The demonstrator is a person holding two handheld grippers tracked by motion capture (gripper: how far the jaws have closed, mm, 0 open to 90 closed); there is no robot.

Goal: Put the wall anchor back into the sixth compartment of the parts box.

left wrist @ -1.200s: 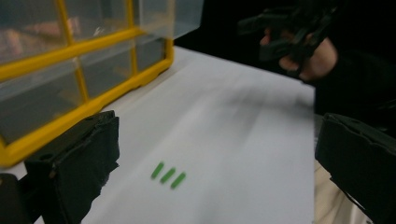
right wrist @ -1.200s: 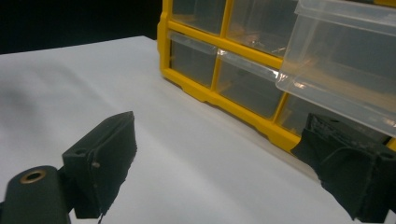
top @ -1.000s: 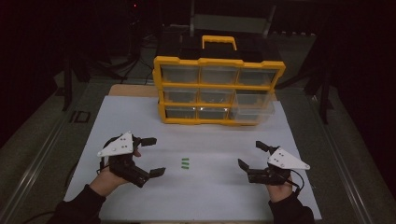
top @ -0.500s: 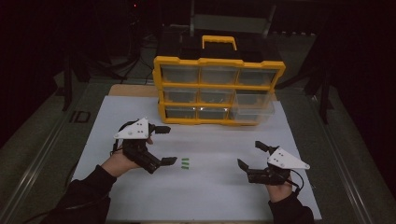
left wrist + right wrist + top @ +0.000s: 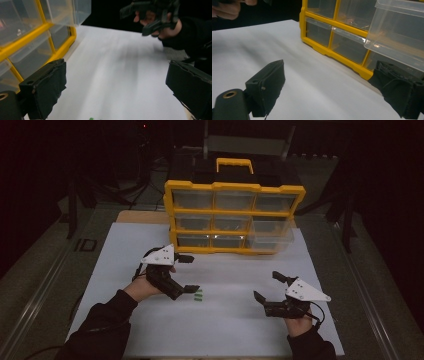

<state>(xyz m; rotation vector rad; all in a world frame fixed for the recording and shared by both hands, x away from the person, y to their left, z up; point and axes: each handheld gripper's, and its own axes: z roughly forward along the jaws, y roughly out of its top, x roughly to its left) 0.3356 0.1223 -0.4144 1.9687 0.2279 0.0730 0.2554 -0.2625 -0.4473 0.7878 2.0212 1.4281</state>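
Glossy yellow plastic organizer (image 5: 234, 215) with clear plastic drawers (image 5: 398, 32) on matt white paper (image 5: 225, 320).

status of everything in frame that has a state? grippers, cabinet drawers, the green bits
left gripper: open, empty, next to the green pieces.
right gripper: open, empty, apart from the green pieces.
green pieces: lying loose on the white sheet, not gripped.
drawer cabinet: upright at the sheet's far edge.
pulled-out drawer: open, on the cabinet's right side; contents not clear.
other drawers: pushed in.

A yellow-framed organizer (image 5: 234, 215) with clear drawers stands on white paper (image 5: 225, 320) near small green pieces (image 5: 198, 295).
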